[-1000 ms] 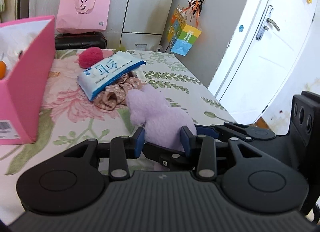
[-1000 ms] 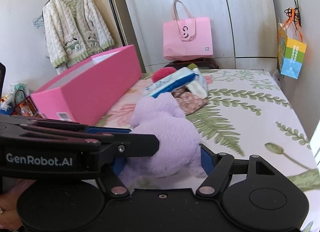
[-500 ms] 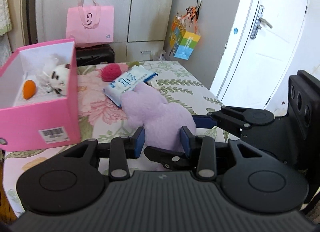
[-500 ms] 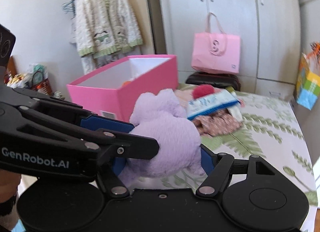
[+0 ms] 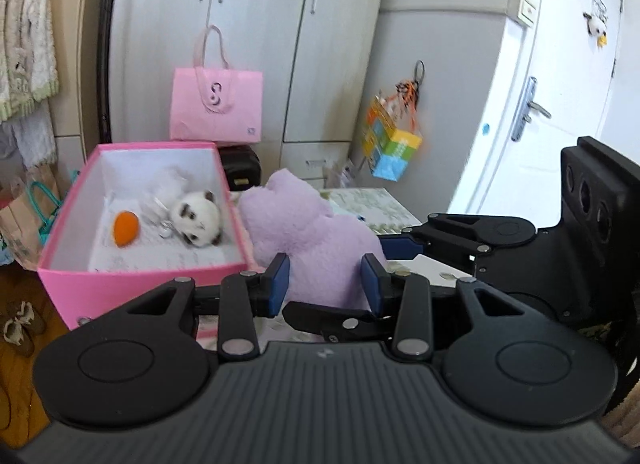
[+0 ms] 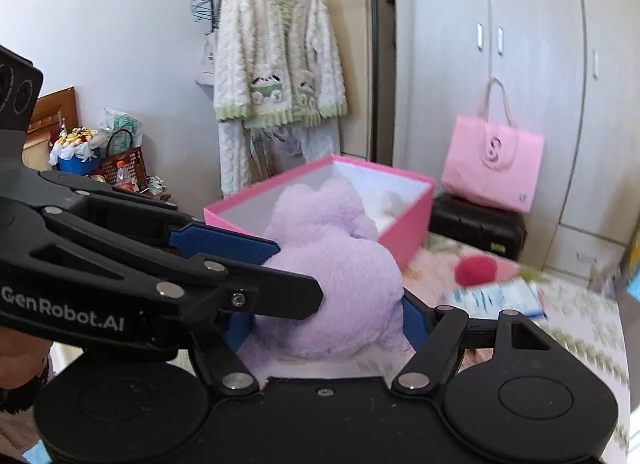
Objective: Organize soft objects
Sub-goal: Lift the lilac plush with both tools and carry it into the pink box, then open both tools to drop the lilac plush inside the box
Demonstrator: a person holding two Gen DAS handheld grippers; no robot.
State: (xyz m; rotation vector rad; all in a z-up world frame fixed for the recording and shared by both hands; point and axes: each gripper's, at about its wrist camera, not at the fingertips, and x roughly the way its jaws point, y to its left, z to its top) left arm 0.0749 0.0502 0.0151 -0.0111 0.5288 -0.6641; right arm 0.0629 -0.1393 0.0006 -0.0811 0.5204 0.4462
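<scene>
A fluffy purple plush toy [image 5: 316, 240] hangs in the air, held by both grippers at once. My left gripper [image 5: 324, 278] is shut on its near end, blue pads pressing into the fur. My right gripper [image 6: 328, 320] is shut wide across the toy's body [image 6: 336, 276]; its fingers also reach in from the right in the left wrist view. The open pink box [image 5: 132, 284] stands just left of the toy, holding a white-and-black plush [image 5: 196, 219] and an orange soft toy [image 5: 126, 227]. In the right wrist view the box [image 6: 404, 232] lies right behind the toy.
On the floral bed cover [image 6: 580, 328] lie a red pompom [image 6: 476, 270] and a blue-white tissue pack [image 6: 496, 298]. A pink tote [image 5: 216, 107] sits on a black case [image 6: 476, 223] by the wardrobe. A knit cardigan [image 6: 276, 59] hangs at the left; a white door [image 5: 536, 111] is right.
Both grippers lifted the purple plush off the bed and carried it left, up beside the pink box, whose inside now shows. The pompom and tissue pack stayed on the bed.
</scene>
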